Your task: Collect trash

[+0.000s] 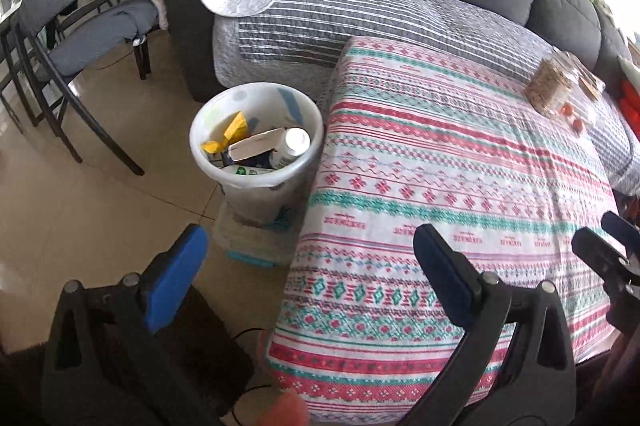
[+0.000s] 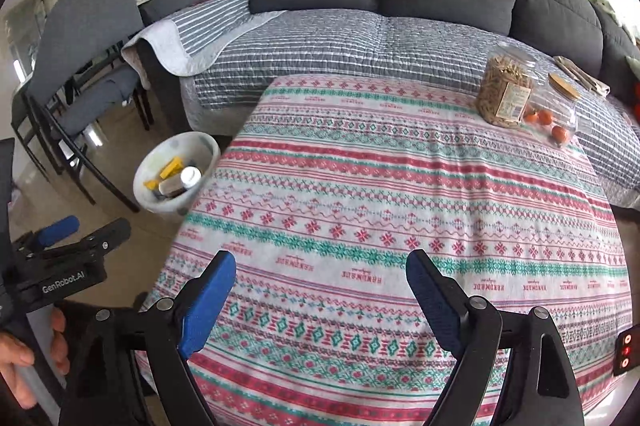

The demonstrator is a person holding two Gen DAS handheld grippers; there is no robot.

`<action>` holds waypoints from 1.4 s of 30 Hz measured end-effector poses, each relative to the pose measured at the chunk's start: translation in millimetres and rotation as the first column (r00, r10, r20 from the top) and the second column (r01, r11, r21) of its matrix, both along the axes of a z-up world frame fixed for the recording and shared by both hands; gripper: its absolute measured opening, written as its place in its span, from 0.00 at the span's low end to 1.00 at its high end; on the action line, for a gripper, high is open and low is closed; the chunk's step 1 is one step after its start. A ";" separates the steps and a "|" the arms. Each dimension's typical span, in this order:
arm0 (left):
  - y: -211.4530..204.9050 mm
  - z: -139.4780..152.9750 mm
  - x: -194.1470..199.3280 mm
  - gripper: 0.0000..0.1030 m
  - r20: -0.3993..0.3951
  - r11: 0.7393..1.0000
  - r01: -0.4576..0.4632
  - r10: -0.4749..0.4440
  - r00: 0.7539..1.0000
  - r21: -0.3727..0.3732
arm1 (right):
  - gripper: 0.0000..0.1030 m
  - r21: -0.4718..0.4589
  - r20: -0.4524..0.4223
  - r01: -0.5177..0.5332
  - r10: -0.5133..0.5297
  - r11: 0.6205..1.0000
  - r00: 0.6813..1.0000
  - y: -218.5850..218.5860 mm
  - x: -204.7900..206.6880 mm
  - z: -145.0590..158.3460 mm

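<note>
A white trash bin [image 1: 256,181] stands on the floor at the table's left edge, also in the right wrist view [image 2: 176,203]. It holds yellow wrappers [image 1: 234,129], a white carton [image 1: 256,145] and a white bottle [image 1: 294,143]. My left gripper [image 1: 308,242] is open and empty, over the table's near left corner, in front of the bin. My right gripper [image 2: 320,266] is open and empty over the near part of the patterned tablecloth [image 2: 400,185]. The left gripper's tip shows in the right wrist view [image 2: 72,238].
Two clear jars stand at the table's far right: one with pale sticks [image 2: 506,91], one with orange fruit [image 2: 554,117]. A grey sofa with striped cover [image 2: 340,45] lies behind the table. Grey chairs [image 2: 80,65] stand left of the bin.
</note>
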State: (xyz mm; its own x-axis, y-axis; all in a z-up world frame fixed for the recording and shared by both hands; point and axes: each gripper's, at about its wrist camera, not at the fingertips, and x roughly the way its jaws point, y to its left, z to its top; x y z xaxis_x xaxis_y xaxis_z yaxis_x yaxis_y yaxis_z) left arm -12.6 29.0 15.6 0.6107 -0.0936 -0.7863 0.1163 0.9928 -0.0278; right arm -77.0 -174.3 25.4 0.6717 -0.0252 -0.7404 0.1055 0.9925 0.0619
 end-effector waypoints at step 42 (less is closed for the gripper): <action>5.1 10.6 -12.8 0.99 0.088 0.999 -0.041 0.040 0.995 0.002 | 0.86 -0.036 0.075 -0.012 0.015 0.999 0.997 16.6 2.7 3.0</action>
State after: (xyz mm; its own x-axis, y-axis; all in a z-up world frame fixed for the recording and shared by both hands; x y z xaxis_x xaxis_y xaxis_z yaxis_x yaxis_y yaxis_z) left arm -25.3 34.0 26.2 0.6804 -0.0647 -0.7300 0.0780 0.9968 -0.0157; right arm -74.3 -157.7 28.4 0.7257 -0.0408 -0.6868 0.0882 0.9955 0.0341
